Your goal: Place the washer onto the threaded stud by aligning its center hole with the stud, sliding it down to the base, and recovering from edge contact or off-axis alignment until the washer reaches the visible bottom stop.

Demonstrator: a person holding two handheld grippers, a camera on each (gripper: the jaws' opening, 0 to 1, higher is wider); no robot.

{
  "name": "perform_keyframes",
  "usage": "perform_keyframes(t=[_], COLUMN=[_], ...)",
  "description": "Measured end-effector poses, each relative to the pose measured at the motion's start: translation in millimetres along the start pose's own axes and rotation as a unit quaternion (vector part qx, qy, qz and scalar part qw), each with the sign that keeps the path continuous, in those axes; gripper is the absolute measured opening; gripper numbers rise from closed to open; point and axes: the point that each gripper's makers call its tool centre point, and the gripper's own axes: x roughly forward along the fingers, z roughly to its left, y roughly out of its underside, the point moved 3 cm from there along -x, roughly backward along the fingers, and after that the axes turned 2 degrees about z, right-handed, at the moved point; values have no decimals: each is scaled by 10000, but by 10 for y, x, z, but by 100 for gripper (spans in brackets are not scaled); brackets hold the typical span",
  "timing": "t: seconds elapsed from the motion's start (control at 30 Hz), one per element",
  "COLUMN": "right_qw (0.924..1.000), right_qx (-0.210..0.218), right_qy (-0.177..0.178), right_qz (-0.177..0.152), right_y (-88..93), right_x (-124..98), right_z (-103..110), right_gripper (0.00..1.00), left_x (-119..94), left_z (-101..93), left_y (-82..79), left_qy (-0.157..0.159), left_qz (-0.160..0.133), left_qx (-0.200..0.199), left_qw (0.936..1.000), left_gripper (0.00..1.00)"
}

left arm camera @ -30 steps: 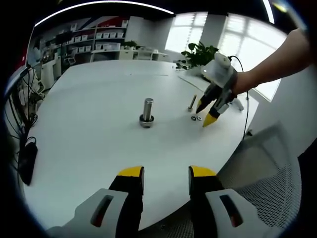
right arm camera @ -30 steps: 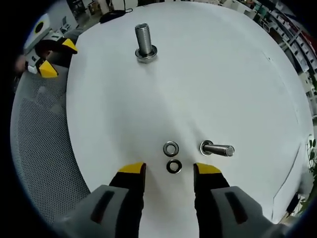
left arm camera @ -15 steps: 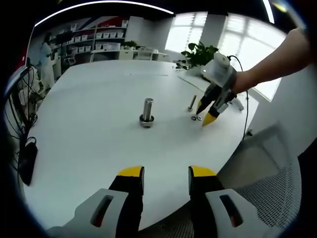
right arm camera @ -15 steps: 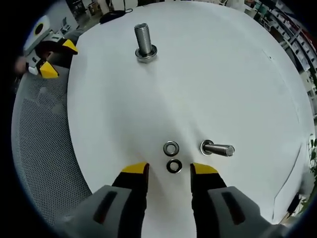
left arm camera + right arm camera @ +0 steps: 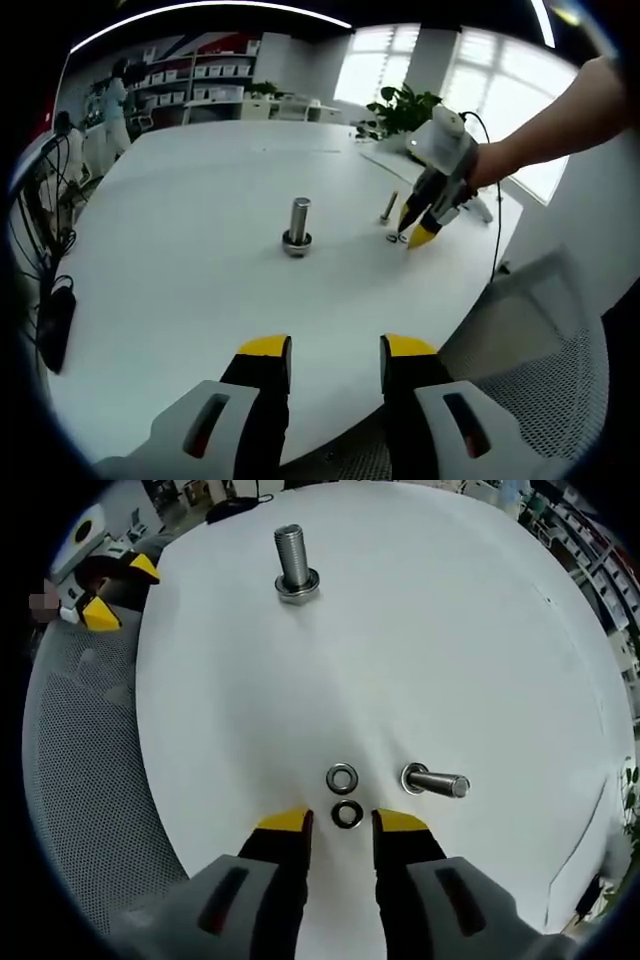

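A threaded stud (image 5: pixel 298 226) (image 5: pixel 296 565) stands upright on its wide base on the white table (image 5: pixel 180 260) (image 5: pixel 450 630). Two small washers lie flat by the table edge. The nearer washer (image 5: pixel 347 814) sits between the yellow tips of my right gripper (image 5: pixel 343 822) (image 5: pixel 410 229), which is open with a small gap on each side. The other washer (image 5: pixel 342 778) lies just beyond it. My left gripper (image 5: pixel 337 350) (image 5: pixel 100 595) is open and holds nothing, hovering over the table's edge far from the stud.
A loose bolt (image 5: pixel 435 781) (image 5: pixel 387 207) lies on its side beside the washers. A grey mesh chair (image 5: pixel 80 780) (image 5: pixel 540 340) stands off the table edge. A black pouch (image 5: pixel 55 315) lies at the table's left rim.
My right gripper's jaws have narrowed and moved slightly forward around the nearer washer. My left gripper has held still. People have moved in the background.
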Motion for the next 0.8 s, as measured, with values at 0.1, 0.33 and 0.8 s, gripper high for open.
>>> perform_keyframes(t=[0.1, 0.33, 0.8], right_qw=[10000, 9999, 9999], right_qx=[-51, -125, -159], right_qy=[10, 5, 53], right_qz=[15, 21, 33], right_y=[-1, -2, -8], right_x=[-2, 2, 6], right_z=[5, 5, 4], right_gripper=[25, 22, 15], left_x=[-1, 6, -2], left_z=[1, 6, 10], left_y=[-4, 5, -2], left_qy=[-9, -14, -30], left_qz=[1, 19, 6], left_qx=[4, -1, -13], left_qw=[10000, 10000, 10000], left_gripper=[34, 34, 34])
